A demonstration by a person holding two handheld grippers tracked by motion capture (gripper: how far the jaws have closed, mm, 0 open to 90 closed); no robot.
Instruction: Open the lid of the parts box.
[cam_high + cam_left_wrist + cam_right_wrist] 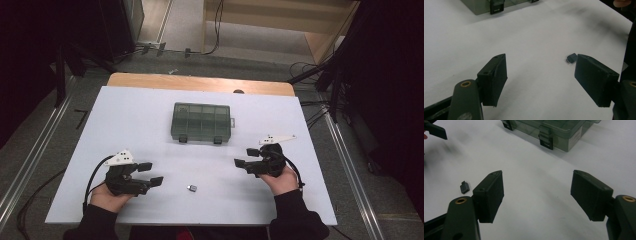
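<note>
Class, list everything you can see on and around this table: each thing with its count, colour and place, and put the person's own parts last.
Table: one, white top, centre.
Compartment box: one, smoky grey, lid shut, far middle of table.
Small adapter: one, dark, near edge, between the grippers.
Floor cables: several, black, beyond the table.
Left gripper: one, black, near left, jaws open.
Right gripper: one, black, near right, jaws open.
Hands: two, dark sleeves, bottom edge.

A translucent smoky-grey plastic compartment box (201,122) lies flat near the middle of the white table (140,115), somewhat toward its far edge. Its lid is shut, with two dark latches (546,138) on the side facing the near edge. A small dark plug-like adapter (192,188) lies alone close to the near edge, well apart from the box.
</note>
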